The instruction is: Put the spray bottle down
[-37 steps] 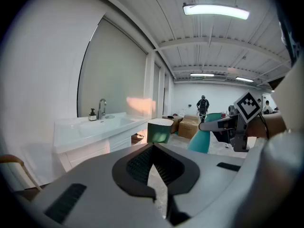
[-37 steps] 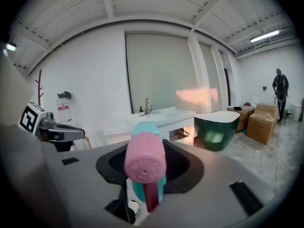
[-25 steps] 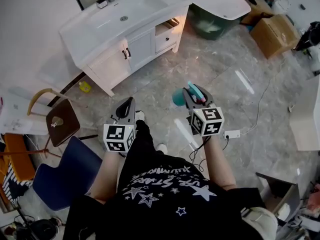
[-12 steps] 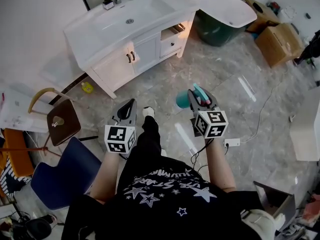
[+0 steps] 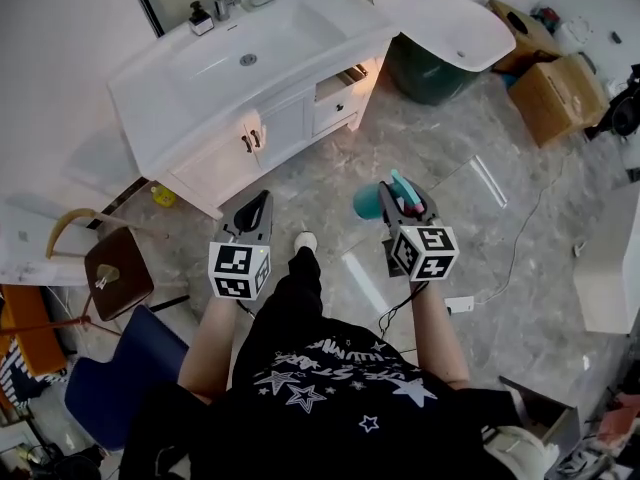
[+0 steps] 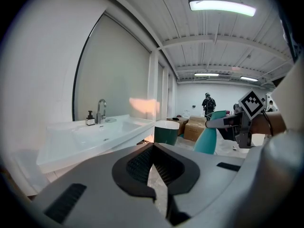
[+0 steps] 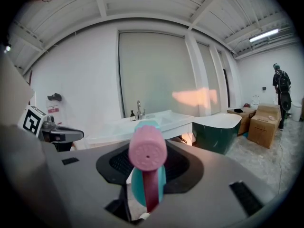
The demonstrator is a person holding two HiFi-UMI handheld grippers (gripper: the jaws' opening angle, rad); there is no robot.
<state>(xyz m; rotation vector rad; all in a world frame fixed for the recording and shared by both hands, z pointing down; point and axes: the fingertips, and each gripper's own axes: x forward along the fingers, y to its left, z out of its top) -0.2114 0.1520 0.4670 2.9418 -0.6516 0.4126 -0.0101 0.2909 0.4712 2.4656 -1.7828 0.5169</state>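
**One clamped bottle, hanging base-down, with its likely landing spot up at 11 o'clock**

Both tongs are carried at waist height over the grey marbled stone floor (image 5: 330, 173), well apart from any surface. The right tongs (image 5: 398, 194) are clamped on the head of the teal plastic spray bottle with a pink nozzle (image 5: 367, 200). That nozzle points back along the tongs, and the flared teal body hangs below them. The bottle's long axis is close to upright, base down and slightly tilted, so it should need little turning before it can stand.

The left tongs (image 5: 260, 204) are closed with nothing between them. They sit at 9 o'clock from the bottle and take no part in the hold.

From the bottle, the white desk with a sunken basin and chrome tap (image 5: 150, 108) lies at about 11 o'clock, well apart. Its near right corner looks like the closest part. The left hand is nearer the cabinet front, but only the right carries the load. If the desk is the target, the right hand must travel toward 11 o'clock. Otherwise the floor lies straight beneath the bottle.
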